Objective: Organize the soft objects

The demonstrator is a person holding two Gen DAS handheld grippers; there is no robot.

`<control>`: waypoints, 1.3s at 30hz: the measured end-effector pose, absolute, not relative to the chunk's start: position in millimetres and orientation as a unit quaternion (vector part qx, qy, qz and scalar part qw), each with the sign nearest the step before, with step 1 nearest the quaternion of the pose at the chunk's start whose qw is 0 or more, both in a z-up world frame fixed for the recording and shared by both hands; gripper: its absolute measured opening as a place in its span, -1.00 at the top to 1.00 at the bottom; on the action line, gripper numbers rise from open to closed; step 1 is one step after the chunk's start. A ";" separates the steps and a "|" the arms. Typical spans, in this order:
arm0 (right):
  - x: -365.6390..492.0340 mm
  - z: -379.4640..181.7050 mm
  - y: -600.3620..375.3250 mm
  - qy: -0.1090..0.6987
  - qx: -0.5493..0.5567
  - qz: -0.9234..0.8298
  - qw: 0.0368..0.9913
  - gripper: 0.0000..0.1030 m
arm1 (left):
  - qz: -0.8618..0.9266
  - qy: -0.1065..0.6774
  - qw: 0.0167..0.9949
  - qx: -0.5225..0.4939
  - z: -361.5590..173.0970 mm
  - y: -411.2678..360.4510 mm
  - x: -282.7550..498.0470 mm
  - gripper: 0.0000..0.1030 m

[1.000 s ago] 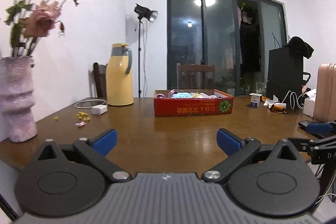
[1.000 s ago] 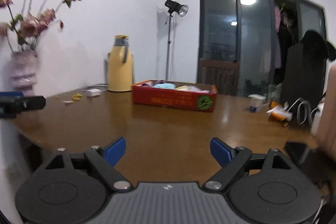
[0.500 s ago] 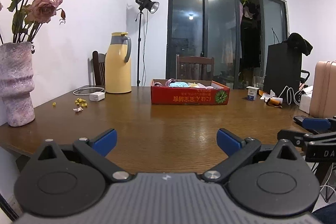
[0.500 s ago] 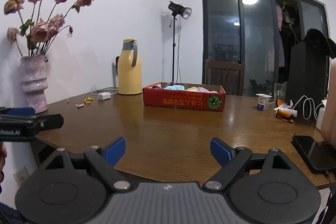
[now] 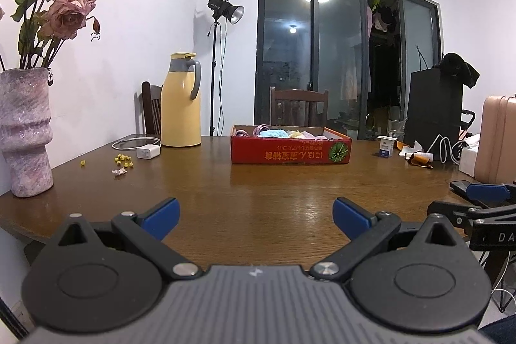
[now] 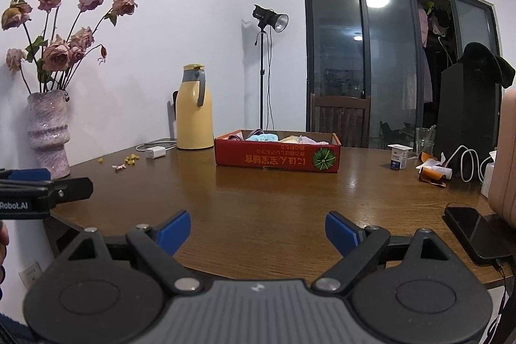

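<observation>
A red cardboard box (image 5: 290, 150) stands on the far middle of the brown table (image 5: 258, 202); it also shows in the right wrist view (image 6: 277, 155). Soft cloth items (image 5: 274, 132) in blue, pink and yellow lie inside it, also seen in the right wrist view (image 6: 262, 136). My left gripper (image 5: 256, 216) is open and empty at the table's near edge, far from the box. My right gripper (image 6: 257, 231) is open and empty, also at the near edge. Each gripper's fingers show at the side of the other's view.
A pink vase of dried roses (image 5: 25, 131) stands near left. A yellow thermos (image 5: 180, 112), a white charger (image 5: 147, 152) and small crumbs (image 5: 124, 162) lie at the back left. A yoghurt cup (image 5: 386, 146), cables, a phone (image 6: 474, 231) and a pink case (image 5: 498, 141) are at the right.
Both grippers have drawn back and risen a little from the table, so the box looks farther. The right view has swung right, and the vase is now sharp. Both stay open.
</observation>
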State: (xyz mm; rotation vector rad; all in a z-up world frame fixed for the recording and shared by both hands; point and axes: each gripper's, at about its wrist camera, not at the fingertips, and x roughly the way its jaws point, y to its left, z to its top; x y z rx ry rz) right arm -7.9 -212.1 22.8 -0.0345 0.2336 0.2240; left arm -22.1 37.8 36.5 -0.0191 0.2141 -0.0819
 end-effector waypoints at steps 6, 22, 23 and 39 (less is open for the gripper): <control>-6.3 23.1 -212.4 0.118 -0.014 0.110 0.987 -0.76 | -0.042 0.107 0.993 -0.009 36.0 37.2 -22.2 -1.00; -5.0 22.6 -214.0 0.121 -0.009 0.111 0.986 -0.78 | -0.043 0.104 0.994 -0.005 36.6 35.4 -20.7 -1.00; -5.2 22.6 -214.1 0.121 -0.008 0.111 0.986 -0.78 | -0.044 0.104 0.994 -0.005 36.7 35.4 -20.7 -1.00; -4.4 21.4 -214.2 0.121 -0.007 0.110 0.987 -0.78 | -0.046 0.106 0.993 -0.005 37.1 37.2 -19.7 -1.00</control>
